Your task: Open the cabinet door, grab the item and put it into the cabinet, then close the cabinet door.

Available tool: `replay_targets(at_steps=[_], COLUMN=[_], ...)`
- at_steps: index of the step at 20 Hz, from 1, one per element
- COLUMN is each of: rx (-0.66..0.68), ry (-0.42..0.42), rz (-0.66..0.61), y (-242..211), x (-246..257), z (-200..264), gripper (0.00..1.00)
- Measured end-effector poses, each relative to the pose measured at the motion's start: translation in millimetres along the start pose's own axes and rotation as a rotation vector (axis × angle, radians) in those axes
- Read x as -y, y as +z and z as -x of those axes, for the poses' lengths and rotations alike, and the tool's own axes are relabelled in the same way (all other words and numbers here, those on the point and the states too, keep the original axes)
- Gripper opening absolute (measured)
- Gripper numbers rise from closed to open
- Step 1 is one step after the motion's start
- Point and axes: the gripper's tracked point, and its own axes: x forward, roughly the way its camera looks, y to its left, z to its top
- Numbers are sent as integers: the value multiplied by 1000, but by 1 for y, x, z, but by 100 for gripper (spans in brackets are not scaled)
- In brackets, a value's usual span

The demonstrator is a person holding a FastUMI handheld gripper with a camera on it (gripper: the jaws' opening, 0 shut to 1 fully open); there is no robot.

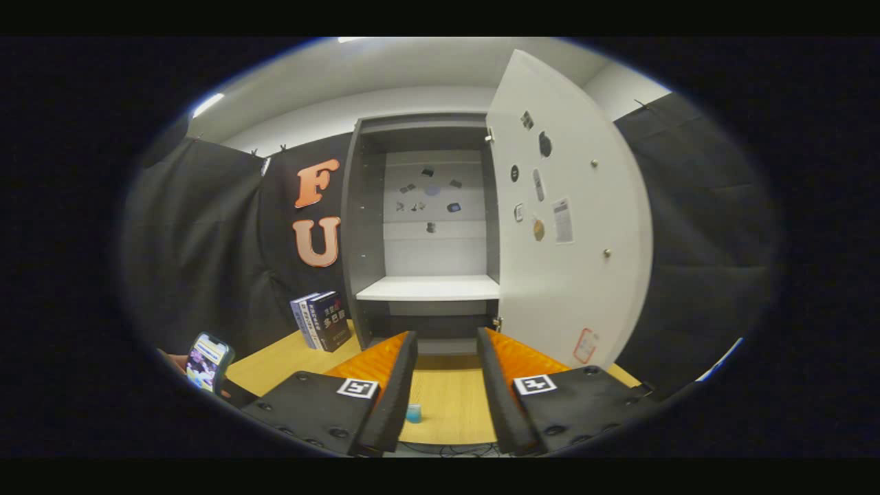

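Presently the gripper (447, 364) stands open and empty; the small blue item (413, 412) beside its left finger risks being knocked off the surface's (450, 402) near edge.

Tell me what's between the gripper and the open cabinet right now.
In the gripper view, bare wooden tabletop. The open gripper holds nothing and points at the cabinet; a small blue item sits low between its fingers.

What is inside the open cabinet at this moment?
The cabinet, its door swung open, holds a bare white shelf and small stickers on its back wall. The space under the shelf is dark and partly hidden by the open gripper.
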Motion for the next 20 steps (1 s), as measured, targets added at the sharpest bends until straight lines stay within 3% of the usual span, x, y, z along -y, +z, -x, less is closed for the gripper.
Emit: replay_targets(at_steps=[4, 13, 16, 20], rx=[-115, -431, -499, -567], ry=[70, 8, -17, -53], rz=[-44, 154, 122, -14], y=[-59, -233, -274, -311], x=[-40, -58, -55, -49], z=[-47, -98, -102, -102], gripper=[99, 99, 99, 99])
